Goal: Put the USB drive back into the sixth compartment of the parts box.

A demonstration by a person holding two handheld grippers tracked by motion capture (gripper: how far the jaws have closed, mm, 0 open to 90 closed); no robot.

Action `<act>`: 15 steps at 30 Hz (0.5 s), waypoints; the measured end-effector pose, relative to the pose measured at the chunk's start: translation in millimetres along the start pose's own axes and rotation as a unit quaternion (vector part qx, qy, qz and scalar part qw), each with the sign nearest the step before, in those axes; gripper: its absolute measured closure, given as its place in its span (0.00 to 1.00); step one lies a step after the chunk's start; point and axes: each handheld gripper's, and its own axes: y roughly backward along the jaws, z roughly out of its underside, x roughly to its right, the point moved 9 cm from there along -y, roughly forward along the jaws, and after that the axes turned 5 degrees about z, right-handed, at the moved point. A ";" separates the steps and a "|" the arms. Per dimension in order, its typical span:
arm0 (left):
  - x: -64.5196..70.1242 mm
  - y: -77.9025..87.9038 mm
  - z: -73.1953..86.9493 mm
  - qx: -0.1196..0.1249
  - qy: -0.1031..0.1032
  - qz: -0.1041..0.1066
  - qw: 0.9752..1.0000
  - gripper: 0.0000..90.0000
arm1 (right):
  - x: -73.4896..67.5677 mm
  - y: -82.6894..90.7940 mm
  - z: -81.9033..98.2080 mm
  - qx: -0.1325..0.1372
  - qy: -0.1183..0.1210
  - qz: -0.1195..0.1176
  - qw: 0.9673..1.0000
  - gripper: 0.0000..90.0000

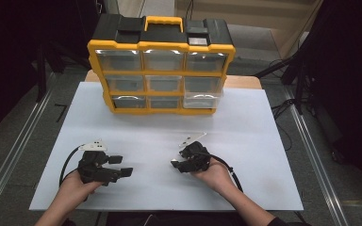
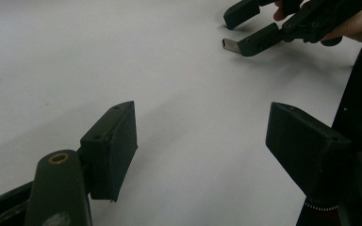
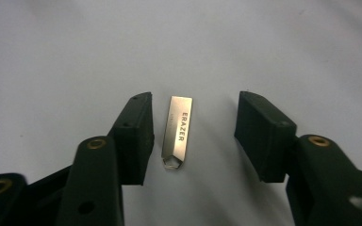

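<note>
A small silver USB stick (image 3: 176, 134) marked ERAZER lies flat on the white table top (image 3: 75, 56). My right gripper (image 3: 195, 106) stands open around it: the left jaw is close beside the stick, the right jaw well apart from it. In the high view the right gripper (image 1: 177, 158) sits at centre right, low over the table. From the left gripper view I see the stick's metal end (image 2: 230, 44) beside the right gripper (image 2: 235, 32). My left gripper (image 1: 122, 165) rests at the left, open wide with nothing between its jaws (image 2: 202, 117).
A yellow and black drawer organizer (image 1: 160, 47) with clear drawers stands at the back of the white board (image 1: 264, 141). Its bottom right drawer (image 1: 200, 101) sticks out a little. Metal rails run along both sides of the table.
</note>
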 end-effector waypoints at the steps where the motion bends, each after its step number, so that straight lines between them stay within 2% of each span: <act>1: 0.1 -0.2 0.2 -0.001 0.001 0.000 1.000 0.30 | -0.9 0.0 0.4 0.000 0.005 0.010 1.000 0.53; 5: 0.0 -0.9 0.7 -0.003 0.000 -0.002 1.000 0.30 | -1.2 -0.1 1.0 0.002 0.018 0.029 0.999 0.64; 6: 0.0 -0.9 0.7 -0.003 0.000 -0.002 1.000 0.30 | -1.2 -0.1 1.0 0.002 0.018 0.029 0.999 0.64; 7: -0.2 -1.0 0.6 -0.003 0.000 -0.002 1.000 0.30 | -1.4 0.0 1.1 0.003 0.021 0.037 0.999 0.72; 9: -0.2 -1.1 0.6 -0.003 0.000 -0.001 1.000 0.30 | -1.7 0.2 1.4 0.003 0.021 0.037 0.999 0.75; 11: 0.0 -1.1 0.6 -0.003 0.001 -0.001 1.000 0.30 | -1.8 0.6 1.7 0.002 0.018 0.034 0.999 0.84; 15: 0.6 -0.8 0.4 -0.002 0.000 0.000 1.000 0.30 | 0.5 0.7 1.3 -0.002 0.004 0.012 1.000 0.85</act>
